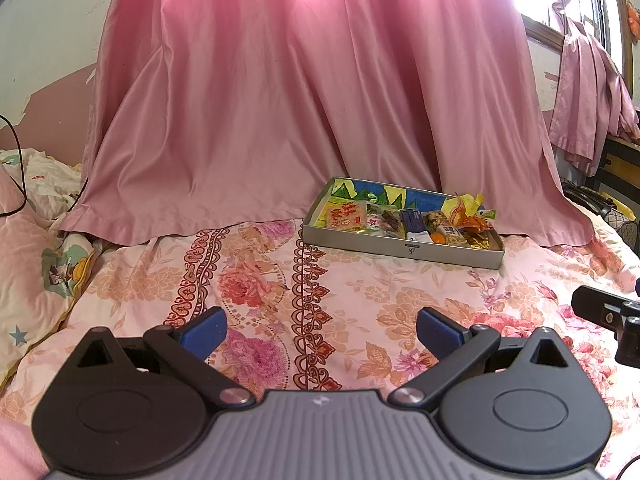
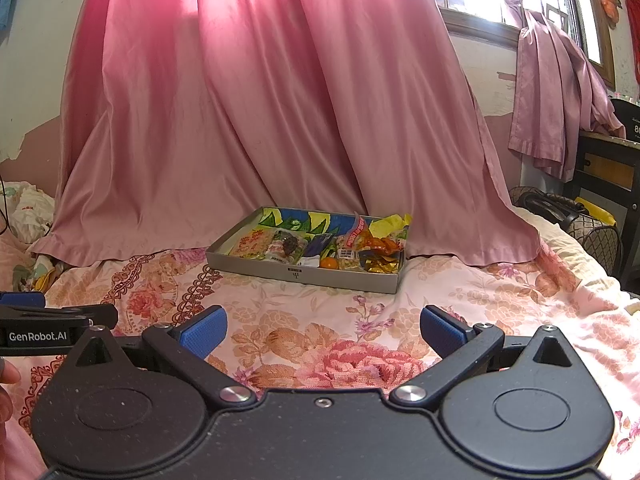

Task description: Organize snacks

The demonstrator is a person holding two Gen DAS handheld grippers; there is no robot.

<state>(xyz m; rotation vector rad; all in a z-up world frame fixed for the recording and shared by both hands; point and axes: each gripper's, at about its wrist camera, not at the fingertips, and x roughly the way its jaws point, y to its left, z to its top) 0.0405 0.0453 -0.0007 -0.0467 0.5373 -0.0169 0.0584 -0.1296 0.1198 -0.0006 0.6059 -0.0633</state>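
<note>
Pink curtain (image 1: pixel 304 92) hangs behind the grey tray (image 1: pixel 400 249) of snacks (image 1: pixel 404 222), which sits on the floral sheet (image 1: pixel 360 300) at your one o'clock in the left view and at twelve in the right. Your left gripper (image 1: pixel 322 334) and right gripper (image 2: pixel 323 334) hover with blue pads (image 2: pixel 204 330) spread wide, holding nothing. "GenRobot.AI" reads on the left gripper's side, at nine o'clock.

Both wrist views sit low over the bed (image 1: pixel 360 288), facing the pink curtain (image 1: pixel 304 92), left view set left of right; both share the snack tray (image 2: pixel 296 274), well ahead of each.
</note>
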